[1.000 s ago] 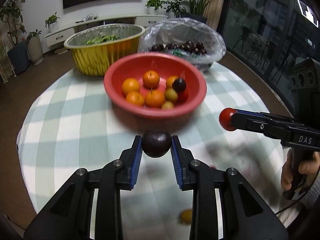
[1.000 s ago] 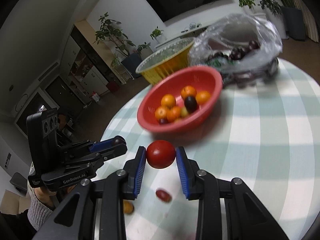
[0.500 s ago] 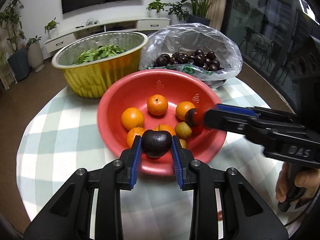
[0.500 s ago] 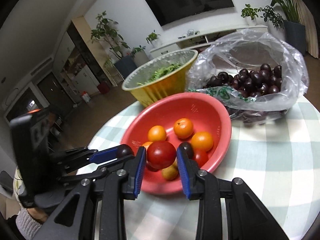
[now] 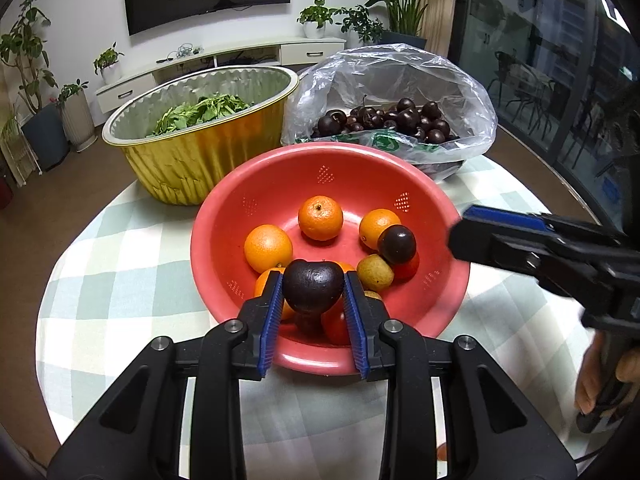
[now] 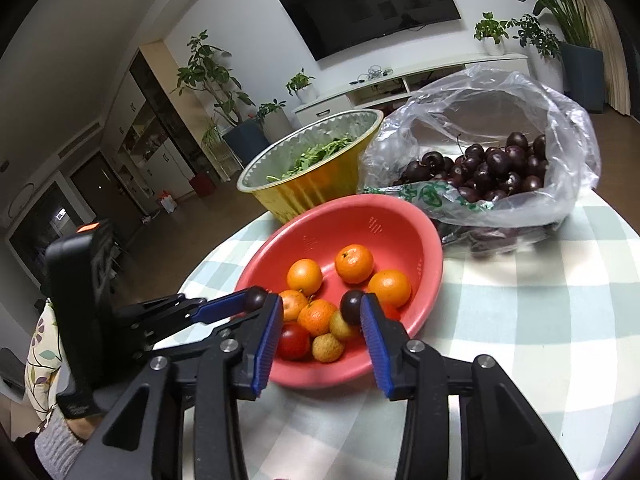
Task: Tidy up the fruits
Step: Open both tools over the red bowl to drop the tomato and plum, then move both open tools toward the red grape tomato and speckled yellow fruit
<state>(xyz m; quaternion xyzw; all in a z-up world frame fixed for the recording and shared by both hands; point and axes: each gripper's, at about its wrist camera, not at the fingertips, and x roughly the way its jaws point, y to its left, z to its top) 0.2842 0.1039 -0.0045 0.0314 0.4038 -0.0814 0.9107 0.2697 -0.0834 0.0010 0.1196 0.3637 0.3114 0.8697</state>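
Note:
A red bowl (image 5: 440, 216) (image 6: 360, 216) on the checked table holds several oranges, a dark plum (image 5: 397, 244), small yellow-green fruits and a red tomato (image 6: 293, 341). My left gripper (image 5: 313, 292) is shut on a dark plum (image 5: 313, 285) and holds it over the bowl's near rim; it also shows in the right wrist view (image 6: 256, 298). My right gripper (image 6: 321, 322) is open and empty above the bowl's near side, with the tomato lying in the bowl below it. In the left wrist view it (image 5: 470, 232) sits at the bowl's right rim.
A gold foil bowl (image 5: 192, 160) of greens stands behind the red bowl on the left. A clear plastic bag of dark cherries (image 5: 400, 120) stands behind it on the right. A small red fruit (image 5: 441, 453) lies on the cloth at the near right.
Both grippers moved forward from above the table to over the red bowl. My right gripper opened and the red tomato now lies in the bowl. The left still holds the plum.

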